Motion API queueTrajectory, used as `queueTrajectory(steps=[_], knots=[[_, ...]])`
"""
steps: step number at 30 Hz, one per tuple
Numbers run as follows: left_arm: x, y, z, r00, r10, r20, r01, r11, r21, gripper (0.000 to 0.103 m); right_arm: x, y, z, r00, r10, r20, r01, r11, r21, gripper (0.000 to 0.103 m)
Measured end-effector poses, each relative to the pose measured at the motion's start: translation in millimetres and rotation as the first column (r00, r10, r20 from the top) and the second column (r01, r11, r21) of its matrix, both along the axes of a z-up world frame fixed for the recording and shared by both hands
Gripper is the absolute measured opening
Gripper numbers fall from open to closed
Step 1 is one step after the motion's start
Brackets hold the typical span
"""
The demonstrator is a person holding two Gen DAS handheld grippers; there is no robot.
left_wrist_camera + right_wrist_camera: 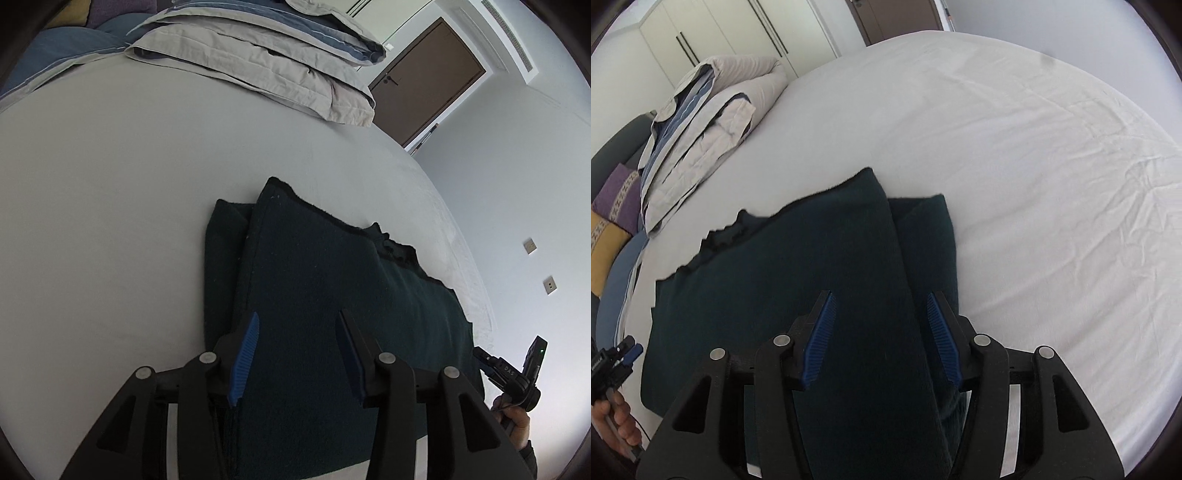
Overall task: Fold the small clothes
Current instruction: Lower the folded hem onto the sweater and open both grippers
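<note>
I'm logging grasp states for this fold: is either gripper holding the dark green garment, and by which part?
Nothing is held. The left gripper and right gripper both stand open over the dark green garment on the bed, gripping no fabric.

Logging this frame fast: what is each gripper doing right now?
Left gripper: open, holding nothing, poised over the dark green garment.
Right gripper: open, holding nothing, poised over the same garment on the bed.

left gripper (297, 325): jaws apart | right gripper (881, 306): jaws apart
</note>
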State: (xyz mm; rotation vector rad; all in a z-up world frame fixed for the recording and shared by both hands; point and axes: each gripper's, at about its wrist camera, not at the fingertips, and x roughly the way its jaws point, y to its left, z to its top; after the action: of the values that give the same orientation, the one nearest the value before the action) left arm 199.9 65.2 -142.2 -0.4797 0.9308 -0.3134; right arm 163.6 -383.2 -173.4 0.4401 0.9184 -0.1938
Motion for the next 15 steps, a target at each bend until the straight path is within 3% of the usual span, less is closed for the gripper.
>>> queueTrajectory(steps=[4,7,10,13,15], knots=[[-18,7,-8,1.0,0.016,0.001,-0.016,0.998,0.055,0.047,-55,-1,6,1.0,0.008,0.015,-0.007,0.999,-0.049,0.036],[-23,6,-9,1.0,0.015,0.008,-0.015,0.995,0.094,0.047,-74,4,7,1.0,0.019,0.022,-0.018,0.999,-0.048,0.034],[-24,3,-17,1.0,0.012,-0.003,-0.011,0.991,0.13,0.047,-83,5,2,1.0,0.016,-0.01,-0.017,0.997,-0.081,0.017],[-24,5,-27,1.0,0.015,-0.023,-0.012,0.99,0.142,0.035,-88,1,-3,1.0,-0.006,-0.013,0.005,0.997,-0.082,0.007],[-26,7,-29,1.0,0.014,-0.022,-0.01,0.989,0.146,0.03,-90,-1,-4,1.0,-0.015,-0.009,0.014,0.997,-0.074,0.007]])
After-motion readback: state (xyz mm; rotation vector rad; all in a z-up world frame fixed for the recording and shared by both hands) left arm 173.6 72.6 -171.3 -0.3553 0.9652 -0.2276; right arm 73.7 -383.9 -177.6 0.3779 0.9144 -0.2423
